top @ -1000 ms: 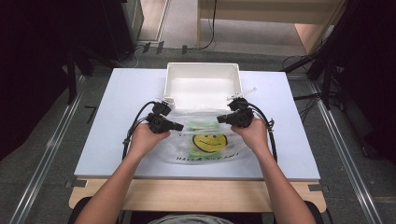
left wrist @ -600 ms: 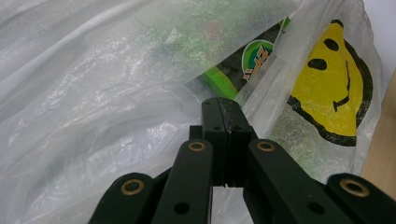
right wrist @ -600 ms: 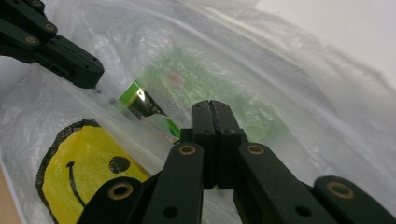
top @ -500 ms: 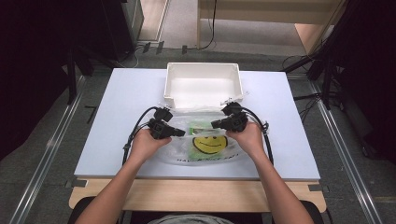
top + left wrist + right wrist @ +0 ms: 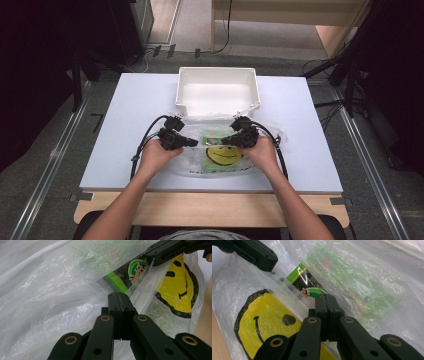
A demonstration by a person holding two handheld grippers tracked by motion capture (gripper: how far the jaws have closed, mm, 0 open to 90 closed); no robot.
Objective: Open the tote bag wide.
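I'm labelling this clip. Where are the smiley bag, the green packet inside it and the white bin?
smiley bag [image 5: 222, 156], high view, on the yellow face print.
green packet [image 5: 117, 283], left gripper view, on its bright green edge.
white bin [image 5: 218, 98], high view, on its bare floor.

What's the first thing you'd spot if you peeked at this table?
The big yellow smiley face on the clear plastic bag, lying at the table's near edge. The left gripper and right gripper pinch the bag's top edge from either side, with a green packet inside. Behind sits a white bin.
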